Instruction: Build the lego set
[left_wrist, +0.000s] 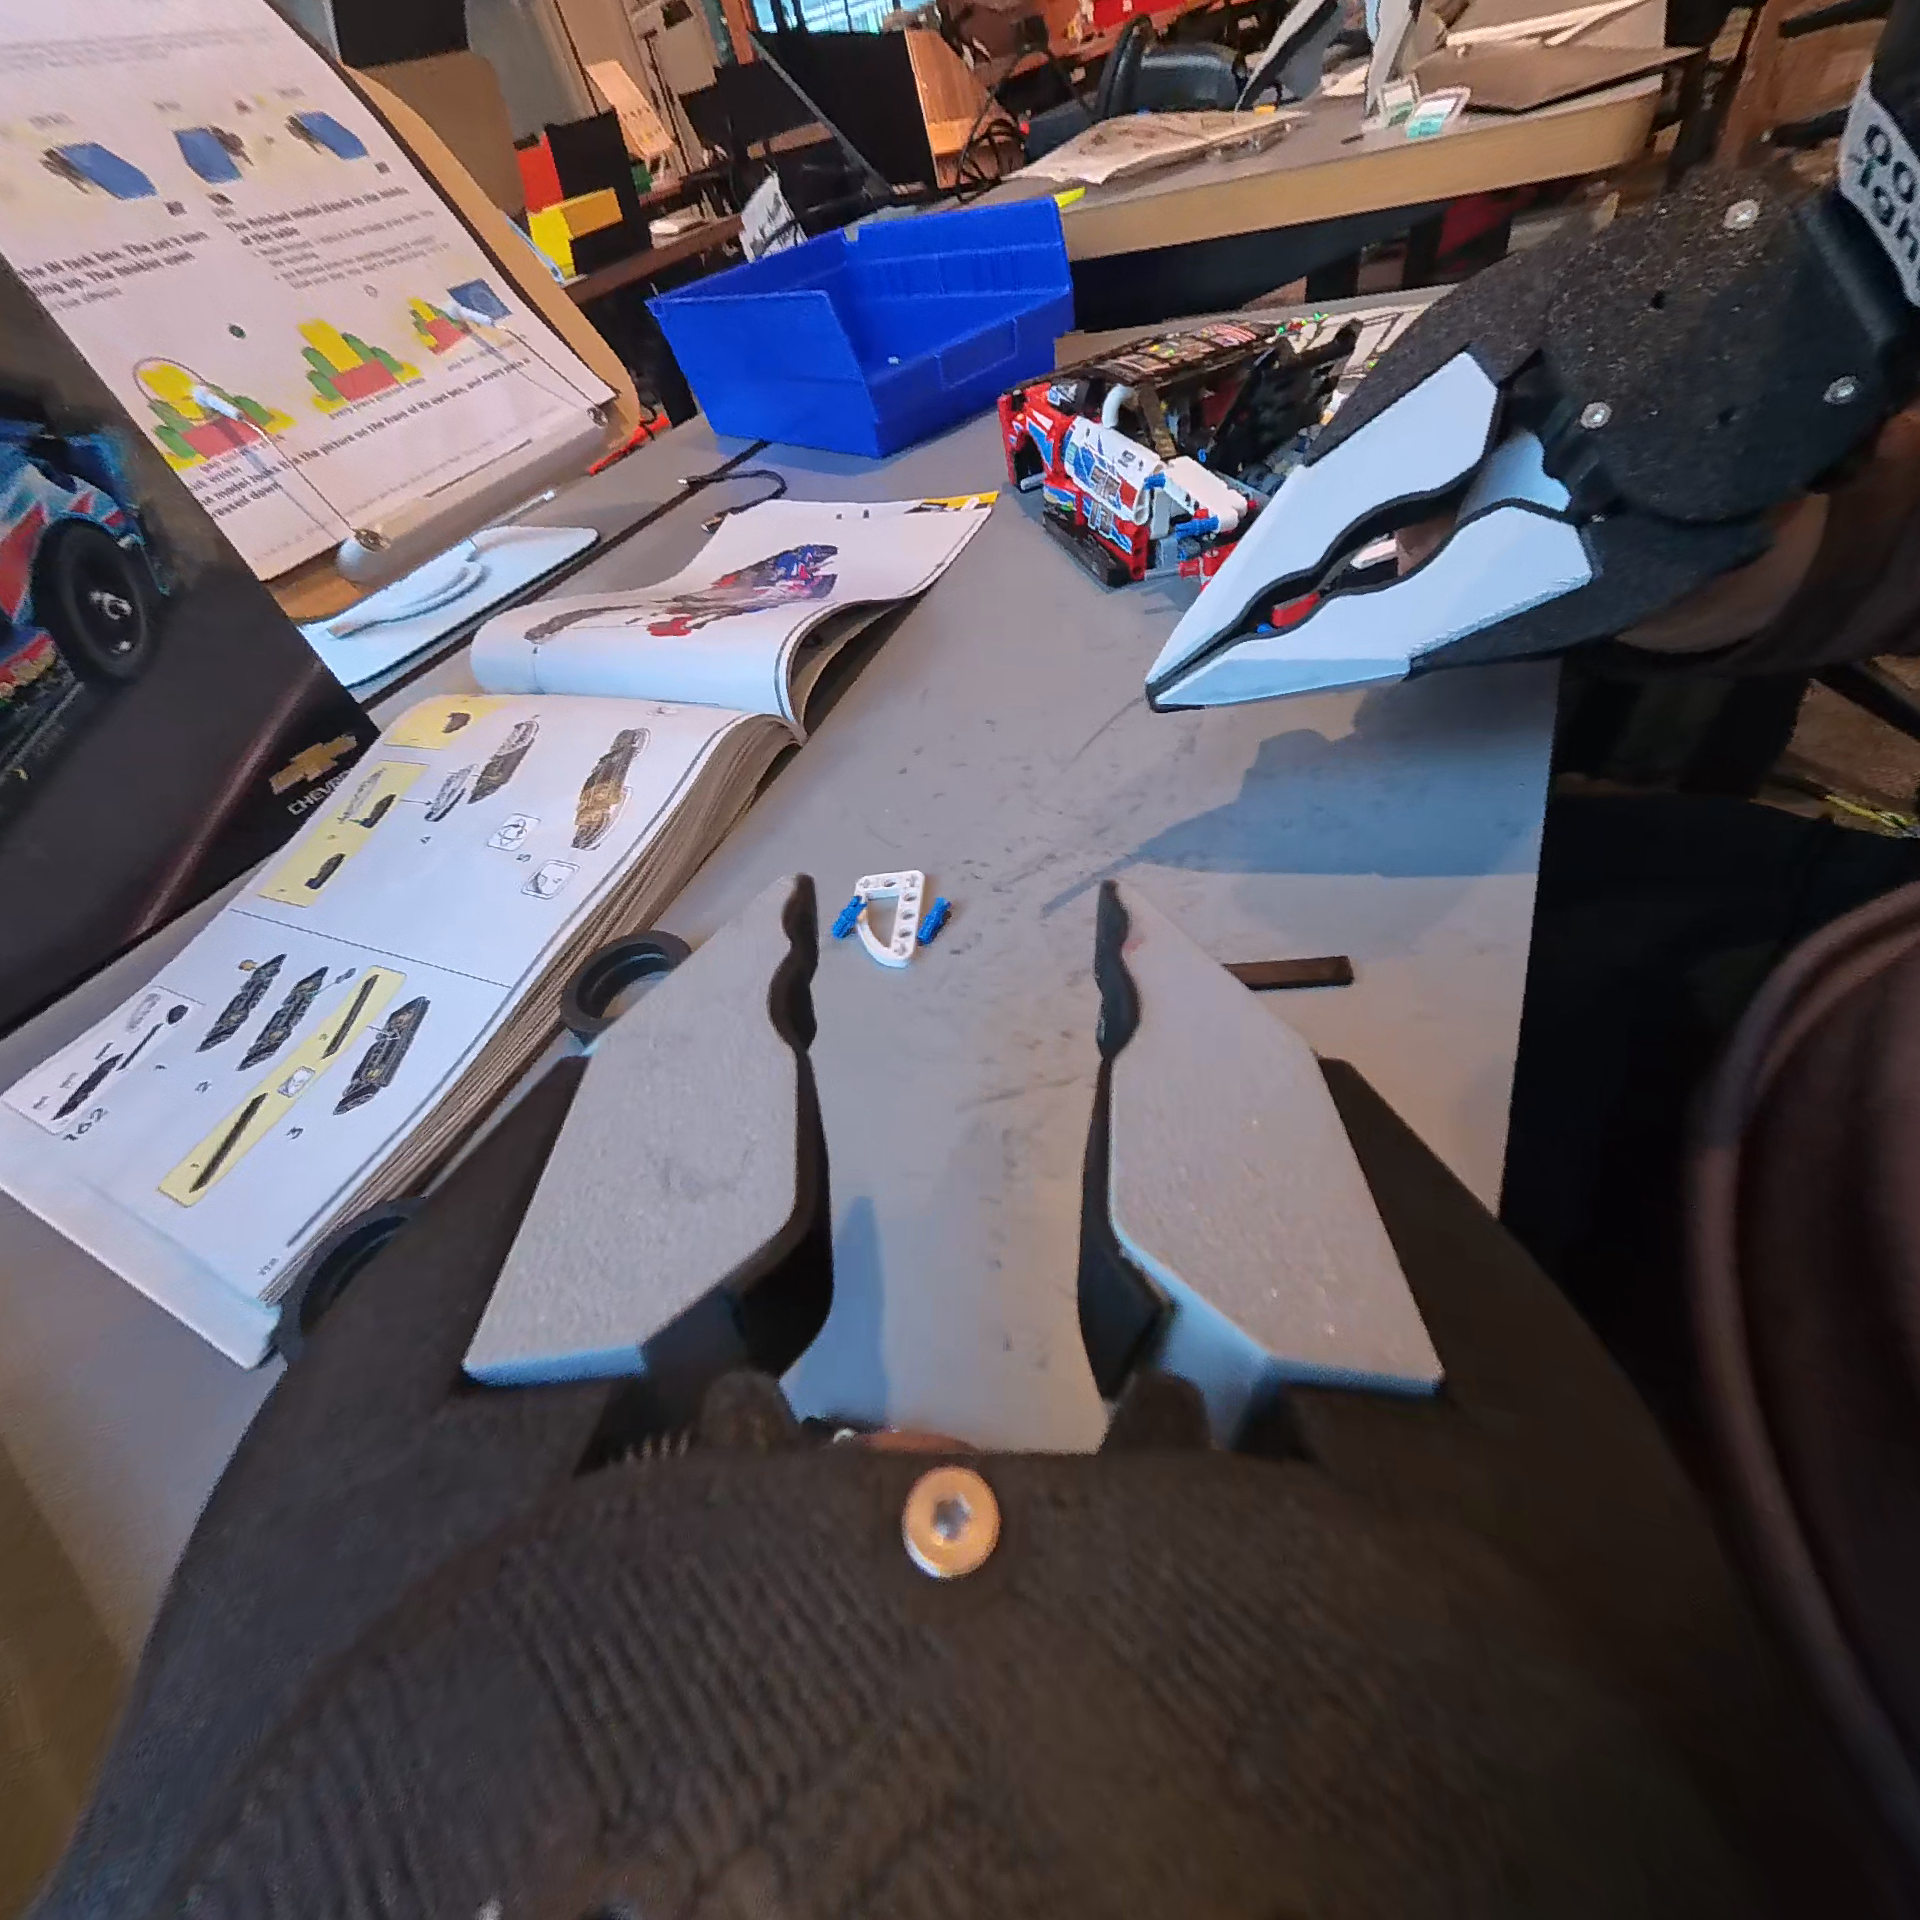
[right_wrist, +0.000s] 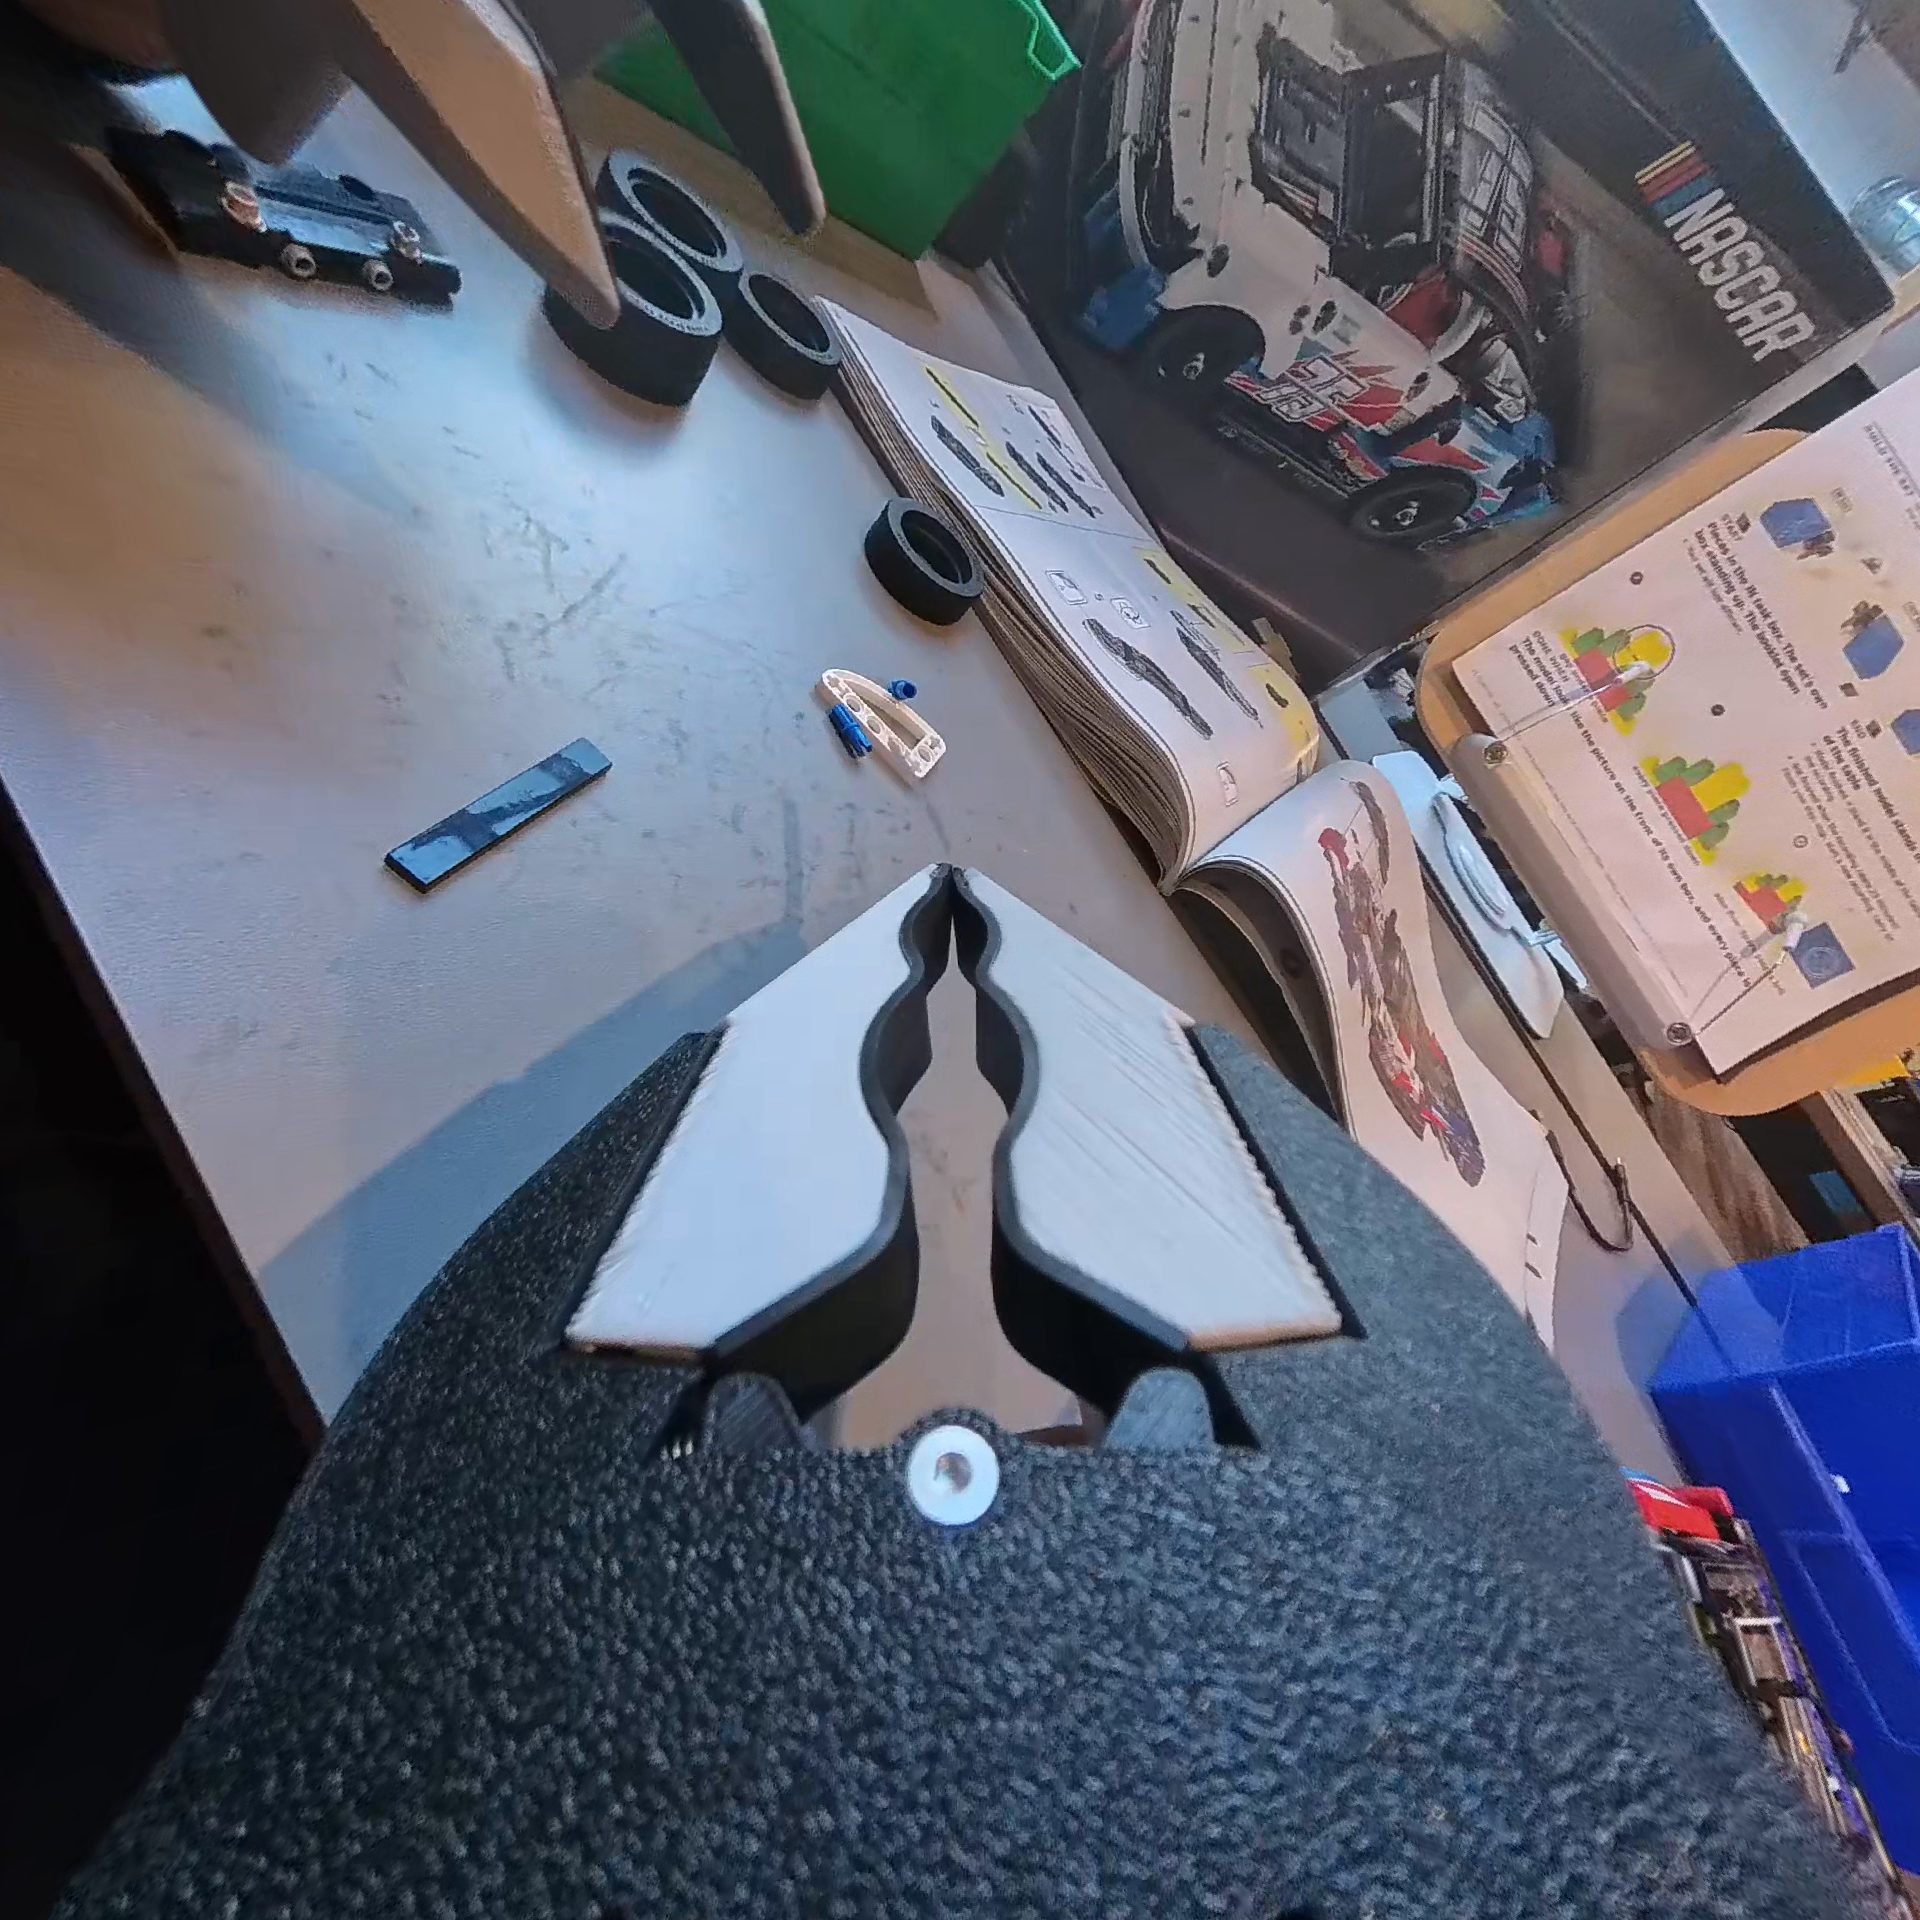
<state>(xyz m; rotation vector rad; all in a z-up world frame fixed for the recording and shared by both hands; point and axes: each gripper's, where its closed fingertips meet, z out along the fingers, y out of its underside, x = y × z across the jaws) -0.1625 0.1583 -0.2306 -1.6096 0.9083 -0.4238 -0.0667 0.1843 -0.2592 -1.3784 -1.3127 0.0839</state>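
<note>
A: So where was the white piece (left_wrist: 891, 918)?

B: Flat on the table (left_wrist: 1299, 810), just ahead of the left tool (left_wrist: 951, 914), slightly off toward its left finger (left_wrist: 665, 1132). That tool was spread wide and held nothing. A blue pin (left_wrist: 934, 921) lay touching each side of the piece.

A: And the right tool (right_wrist: 951, 875)?

B: Pressed together at the tips, empty, hovering above the table with the piece ahead and a little left of it.

A: How would it handle?

B: Light, stiff plastic, probably slick, and thin enough to skid or flip. I'd pinch it across its narrow width, clear of the pins. The pins looked likely to roll.
</note>
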